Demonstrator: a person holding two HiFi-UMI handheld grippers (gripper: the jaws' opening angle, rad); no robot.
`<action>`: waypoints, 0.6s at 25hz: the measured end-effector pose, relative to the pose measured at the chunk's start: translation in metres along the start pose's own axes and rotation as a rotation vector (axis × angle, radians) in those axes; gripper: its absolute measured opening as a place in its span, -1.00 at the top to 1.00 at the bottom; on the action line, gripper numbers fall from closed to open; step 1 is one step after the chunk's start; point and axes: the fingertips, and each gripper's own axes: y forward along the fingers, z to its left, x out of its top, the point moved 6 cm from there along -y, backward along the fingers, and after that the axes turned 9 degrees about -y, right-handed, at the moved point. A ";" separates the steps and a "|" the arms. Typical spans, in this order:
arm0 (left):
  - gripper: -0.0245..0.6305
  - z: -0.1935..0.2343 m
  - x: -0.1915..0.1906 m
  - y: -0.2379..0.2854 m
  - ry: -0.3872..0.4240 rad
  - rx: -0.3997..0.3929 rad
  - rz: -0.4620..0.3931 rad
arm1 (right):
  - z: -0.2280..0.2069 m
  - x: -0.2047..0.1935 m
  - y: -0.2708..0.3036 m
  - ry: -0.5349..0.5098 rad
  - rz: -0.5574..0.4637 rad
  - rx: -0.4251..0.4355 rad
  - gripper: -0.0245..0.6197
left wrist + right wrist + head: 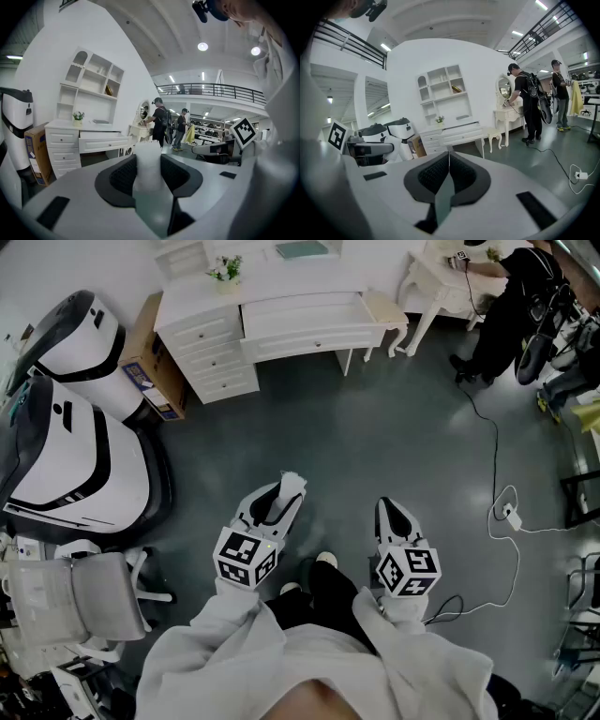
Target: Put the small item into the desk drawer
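The floor point(375, 427) ahead lies bare, a wide lane running straight to the desk point(202, 310) and its pulled-out drawer point(314, 329) (open upward, nothing over it). Left of the lane stand two white machines point(84, 343), with a box point(145, 357) just beside the desk's end. A chair point(98, 596) crowds the near left. A stool point(386, 310) stands just right of the drawer. On the right a cable point(511, 513) loops over the floor, and a person point(511, 296) stands beyond it.

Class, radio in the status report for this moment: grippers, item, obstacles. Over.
Left gripper shut on small white crumpled item. Right gripper shut, empty. Drawer of white desk open, ahead across grey floor; nothing seen between.
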 end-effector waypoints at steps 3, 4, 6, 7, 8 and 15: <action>0.40 -0.005 -0.006 -0.032 0.023 -0.007 -0.003 | 0.027 -0.009 -0.025 0.017 -0.020 -0.007 0.82; 0.40 -0.006 -0.008 -0.042 0.026 -0.010 -0.007 | 0.035 -0.012 -0.032 0.024 -0.028 -0.010 0.82; 0.40 -0.010 -0.013 -0.061 0.028 -0.016 -0.016 | 0.050 -0.017 -0.045 0.032 -0.034 -0.021 0.81; 0.40 -0.012 -0.015 -0.070 0.030 -0.020 -0.020 | 0.056 -0.020 -0.052 0.035 -0.036 -0.027 0.81; 0.40 -0.014 -0.018 -0.078 0.034 -0.024 -0.024 | 0.061 -0.023 -0.058 0.038 -0.038 -0.033 0.81; 0.40 -0.024 -0.040 -0.124 0.045 -0.041 -0.030 | 0.096 -0.040 -0.090 0.055 -0.057 -0.044 0.81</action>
